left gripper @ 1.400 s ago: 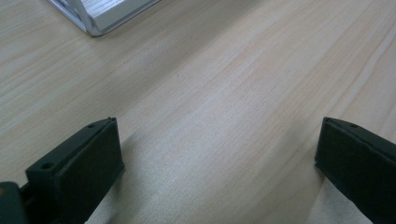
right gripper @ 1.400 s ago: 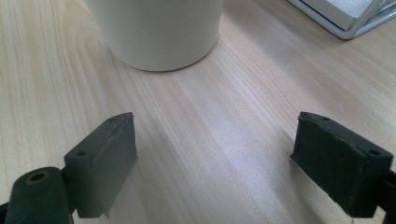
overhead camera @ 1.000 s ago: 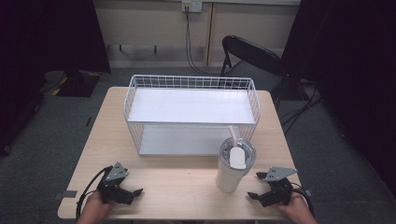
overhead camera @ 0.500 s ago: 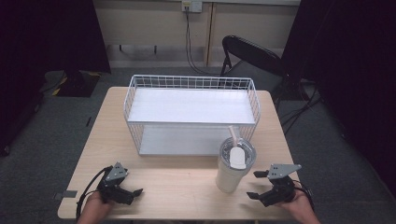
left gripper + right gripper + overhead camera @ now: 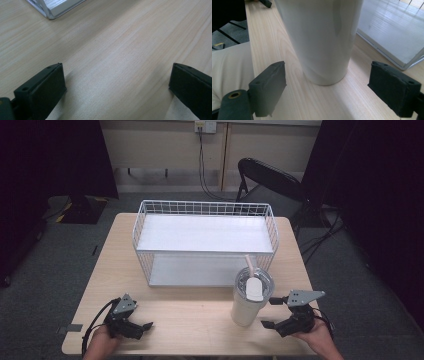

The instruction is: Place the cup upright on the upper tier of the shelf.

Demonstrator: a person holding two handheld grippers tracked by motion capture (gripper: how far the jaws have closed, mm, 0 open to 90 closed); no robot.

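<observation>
A white tumbler with a clear lid and a straw stands upright on the wooden table, just in front of the wire basket's right end. My right gripper is open at the table's front right, jaws pointing left at the tumbler. In the right gripper view the tumbler's lower body stands just beyond the two spread jaws, untouched. At the front left my left gripper rests low over the table, open. Bare wood lies between its pads in the left gripper view.
A white wire basket with a white upper shelf and lower floor takes up the table's middle and back; its corner shows in the left gripper view. A black chair stands behind the table's right side.
My right gripper has shifted slightly toward the tumbler. The left gripper and the tumbler have stayed put.
</observation>
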